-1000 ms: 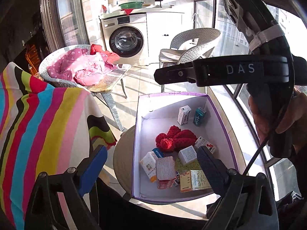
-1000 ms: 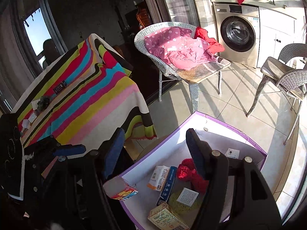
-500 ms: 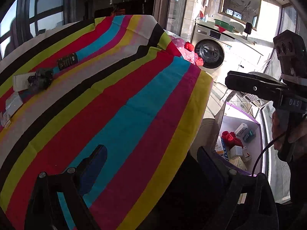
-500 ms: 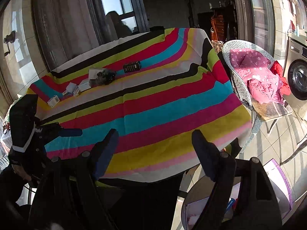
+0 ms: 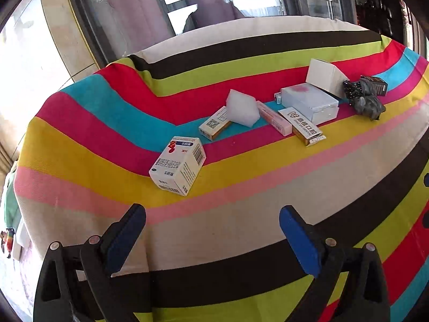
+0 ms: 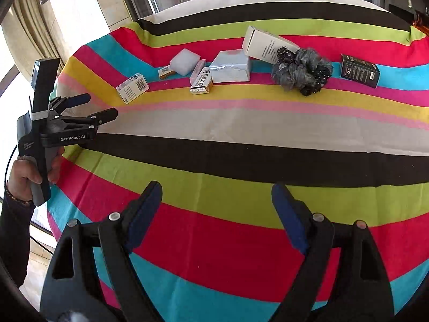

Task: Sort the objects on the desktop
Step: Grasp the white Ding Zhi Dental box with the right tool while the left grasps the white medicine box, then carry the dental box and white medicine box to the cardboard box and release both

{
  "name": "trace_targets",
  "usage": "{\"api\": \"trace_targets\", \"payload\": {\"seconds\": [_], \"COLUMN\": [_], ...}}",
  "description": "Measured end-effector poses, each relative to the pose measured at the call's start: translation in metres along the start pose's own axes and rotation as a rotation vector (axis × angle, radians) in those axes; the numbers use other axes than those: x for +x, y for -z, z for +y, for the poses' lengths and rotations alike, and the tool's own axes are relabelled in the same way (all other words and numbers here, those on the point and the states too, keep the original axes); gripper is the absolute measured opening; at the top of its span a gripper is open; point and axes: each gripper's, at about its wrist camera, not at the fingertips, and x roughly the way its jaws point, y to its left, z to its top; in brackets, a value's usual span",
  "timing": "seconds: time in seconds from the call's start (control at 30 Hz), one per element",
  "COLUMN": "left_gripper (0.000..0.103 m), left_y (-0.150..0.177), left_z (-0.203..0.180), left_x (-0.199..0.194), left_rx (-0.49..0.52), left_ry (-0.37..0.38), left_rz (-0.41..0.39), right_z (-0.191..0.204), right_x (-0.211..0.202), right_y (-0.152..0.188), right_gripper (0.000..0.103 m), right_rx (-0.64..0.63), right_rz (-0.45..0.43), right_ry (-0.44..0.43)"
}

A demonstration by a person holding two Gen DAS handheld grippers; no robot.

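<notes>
Several small boxes lie in a row across the striped tablecloth (image 5: 241,214). Nearest my left gripper (image 5: 211,212) is a white barcode box (image 5: 177,169); the jaws are opening wide, with nothing between them, a short way before it. Beyond lie a foam pad (image 5: 241,107), a pale blue packet (image 5: 308,102), a grey scrunchie (image 5: 364,99) and a black box (image 5: 378,84). My right gripper (image 6: 217,187) hangs open and empty over the near stripes, far from the scrunchie (image 6: 301,71) and black box (image 6: 359,70). The left gripper (image 6: 100,104) shows beside the barcode box (image 6: 132,88).
A hand (image 6: 24,171) holds the left gripper at the table's left edge. Windows and a curtain (image 6: 32,26) stand behind the table, with a person's figure (image 5: 211,2) at the glass. A long white carton (image 6: 265,47) lies behind the scrunchie.
Both views have swung from the purple-rimmed box of sorted items on the floor, across the striped cloth, to the row of objects on the table. The right jaws stand wider.
</notes>
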Motion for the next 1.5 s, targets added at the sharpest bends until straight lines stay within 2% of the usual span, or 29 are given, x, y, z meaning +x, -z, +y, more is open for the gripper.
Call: {"api": "trace_targets", "payload": {"seconds": [0.13, 0.23, 0.3, 0.4, 0.57, 0.63, 0.7, 0.73, 0.77, 0.8, 0.83, 0.87, 0.9, 1.0, 1.07, 1.13, 1.23, 1.37, 1.5], "left_gripper": [0.101, 0.101, 0.101, 0.101, 0.101, 0.101, 0.102, 0.102, 0.097, 0.076, 0.066, 0.044, 0.041, 0.041, 0.041, 0.041, 0.041, 0.041, 0.042], "left_y": [-0.011, -0.017, -0.024, -0.034, -0.043, -0.044, -0.043, -0.042, -0.040, -0.036, -0.032, -0.027, -0.022, 0.004, 0.023, 0.040, 0.060, 0.071, 0.089], "left_z": [0.029, 0.034, 0.027, 0.019, 0.022, 0.014, 0.017, 0.021, 0.023, 0.027, 0.034, 0.036, 0.035, 0.024, 0.012, 0.004, -0.010, -0.036, -0.048], "left_x": [0.016, 0.021, 0.029, 0.046, 0.081, 0.092, 0.097, 0.099, 0.099, 0.098, 0.096, 0.090, 0.083, 0.059, 0.040, 0.024, 0.000, -0.031, -0.058], "left_rx": [-0.076, -0.075, -0.046, -0.014, -0.012, 0.015, -0.028, -0.063, -0.089, -0.137, -0.218, -0.237, -0.220, -0.212, -0.186, -0.192, -0.193, -0.157, -0.162], "left_ry": [-0.031, -0.009, -0.015, -0.069, -0.046, -0.044, -0.010, 0.016, 0.037, 0.097, 0.193, 0.181, 0.147, 0.204, 0.208, 0.243, 0.270, 0.255, 0.277], "left_rz": [0.014, 0.007, 0.014, 0.032, 0.082, 0.102, 0.093, 0.092, 0.089, 0.094, 0.112, 0.113, 0.116, 0.097, 0.083, 0.069, 0.052, 0.023, 0.009], "right_z": [-0.008, 0.001, 0.017, 0.036, 0.056, 0.058, 0.058, 0.056, 0.055, 0.054, 0.052, 0.050, 0.047, 0.036, 0.030, 0.026, 0.035, 0.043, 0.051], "right_x": [0.039, 0.069, 0.086, 0.111, 0.146, 0.157, 0.164, 0.164, 0.162, 0.159, 0.155, 0.149, 0.142, 0.112, 0.092, 0.073, 0.053, 0.021, -0.001], "right_y": [-0.033, -0.053, -0.066, -0.088, -0.117, -0.127, -0.133, -0.135, -0.135, -0.133, -0.130, -0.124, -0.117, -0.088, -0.068, -0.048, -0.025, 0.002, 0.026], "right_gripper": [0.085, 0.087, 0.087, 0.087, 0.083, 0.077, 0.073, 0.061, 0.050, 0.035, 0.034, 0.033, 0.033, 0.034, 0.034, 0.034, 0.034, 0.034, 0.034], "right_rx": [0.083, 0.081, 0.026, -0.037, -0.105, -0.125, -0.142, -0.134, -0.140, -0.154, -0.163, -0.167, -0.169, -0.151, -0.137, -0.125, -0.131, -0.139, -0.138], "right_rz": [0.044, 0.075, 0.067, 0.081, 0.075, 0.065, 0.059, 0.056, 0.047, 0.044, 0.047, 0.049, 0.050, 0.044, 0.034, 0.030, 0.022, -0.007, -0.029], "right_ry": [-0.021, -0.070, -0.043, 0.002, 0.085, 0.140, 0.179, 0.184, 0.196, 0.196, 0.195, 0.194, 0.185, 0.124, 0.101, 0.078, 0.081, 0.097, 0.108]}}
